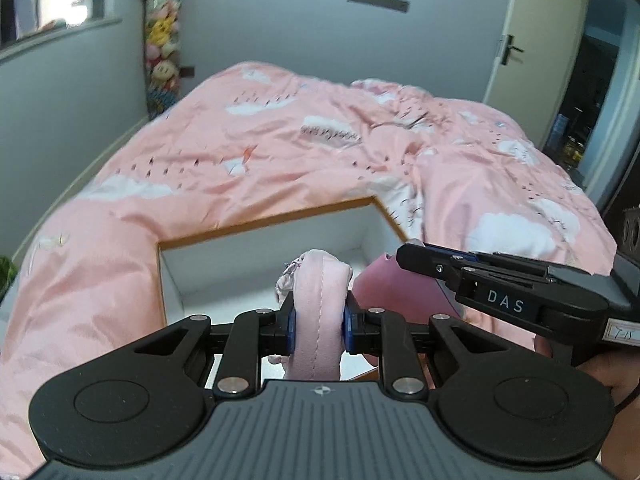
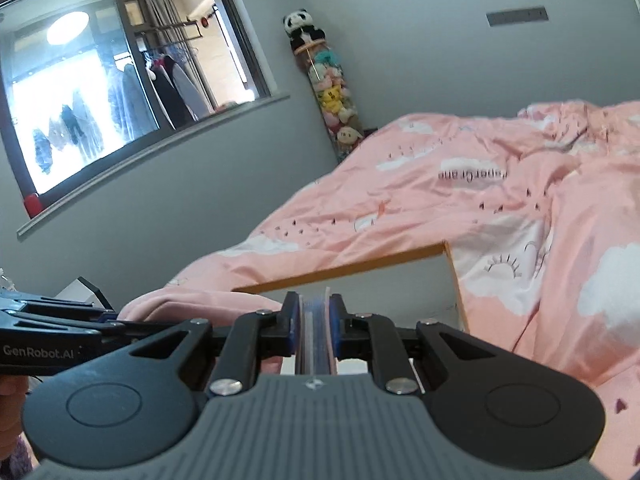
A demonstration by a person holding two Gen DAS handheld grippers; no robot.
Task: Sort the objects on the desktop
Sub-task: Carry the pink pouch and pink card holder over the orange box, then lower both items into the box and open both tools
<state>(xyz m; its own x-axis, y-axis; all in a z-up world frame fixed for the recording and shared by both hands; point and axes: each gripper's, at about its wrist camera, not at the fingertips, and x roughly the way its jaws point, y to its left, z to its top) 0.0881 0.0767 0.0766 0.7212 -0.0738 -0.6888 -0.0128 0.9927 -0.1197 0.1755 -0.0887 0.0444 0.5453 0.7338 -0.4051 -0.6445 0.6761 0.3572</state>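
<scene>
1. Pink pouch [image 1: 318, 312]: soft, padded fabric with a stitched seam, clamped by left gripper [image 1: 319, 322] above the white box [image 1: 208, 268].
2. Thin flat pink-edged item [image 2: 316, 332], blurred, pinched by right gripper [image 2: 315, 330].
3. Wood-rimmed box near a rumpled pink duvet [image 1: 280, 152].

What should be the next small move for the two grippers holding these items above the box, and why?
Probably lower the left gripper into the white box and release. It is shut on a pink fabric item already above the open box. The right gripper, shut on a thin pink book, could follow.
</scene>
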